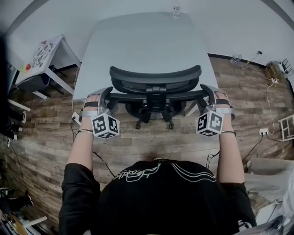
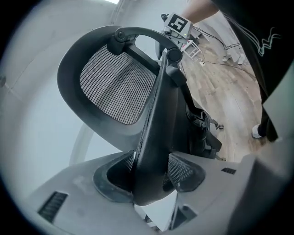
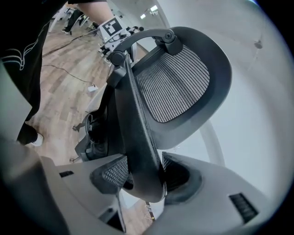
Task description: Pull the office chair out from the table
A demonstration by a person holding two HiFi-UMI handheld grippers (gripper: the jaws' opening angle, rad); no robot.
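A black mesh office chair [image 1: 155, 80] stands tucked against the near edge of the white table [image 1: 138, 41], its back toward me. My left gripper [image 1: 104, 95] is clamped on the left edge of the backrest frame, and my right gripper [image 1: 209, 93] on the right edge. In the left gripper view the dark frame edge [image 2: 154, 137] runs between the jaws of the left gripper [image 2: 149, 176], both pads against it. The right gripper view shows the same: the frame edge [image 3: 138, 133] sits pinched in the right gripper [image 3: 144, 176]. The mesh headrest [image 2: 119, 87] rises above.
A small white side table [image 1: 50, 55] stands at the left. Cables and wall sockets [image 1: 264, 131] lie on the wood floor at the right. A small bottle [image 1: 177, 10] stands at the table's far edge. My own body is close behind the chair.
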